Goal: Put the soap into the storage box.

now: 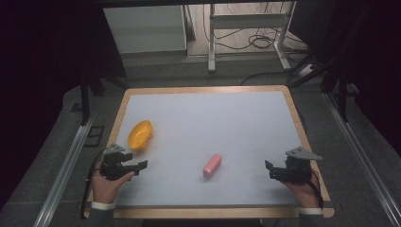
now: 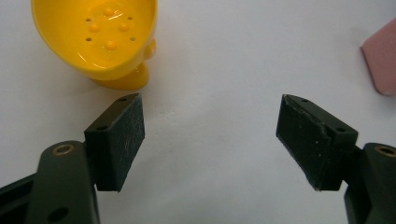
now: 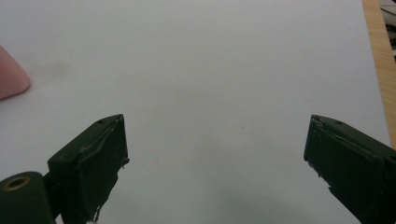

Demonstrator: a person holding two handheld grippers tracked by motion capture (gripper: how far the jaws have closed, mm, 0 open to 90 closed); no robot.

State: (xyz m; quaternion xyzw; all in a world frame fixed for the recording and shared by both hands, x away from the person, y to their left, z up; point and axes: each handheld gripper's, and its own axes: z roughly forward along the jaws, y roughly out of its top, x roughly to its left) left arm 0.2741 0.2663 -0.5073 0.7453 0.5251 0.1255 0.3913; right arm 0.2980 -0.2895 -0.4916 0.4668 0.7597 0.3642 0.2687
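Note:
A yellow perforated bowl-shaped strainer (image 1: 140,135) lies tilted on its side at the table's left; its holed inside faces me in the left gripper view (image 2: 100,35). A pink bar (image 1: 212,165) lies flat near the middle front, and its corner shows at the edge of both gripper views (image 2: 382,58) (image 3: 11,74). My left gripper (image 1: 142,166) rests just in front of the strainer, jaws wide open and empty (image 2: 210,140). My right gripper (image 1: 269,169) sits at the front right, open and empty (image 3: 215,158), apart from the bar.
The white mat (image 1: 208,123) lies in a wooden-edged table (image 1: 293,109). Metal rails (image 1: 66,165) run along both sides. A white cabinet (image 1: 146,28) and a frame with cables (image 1: 246,33) stand beyond the far edge.

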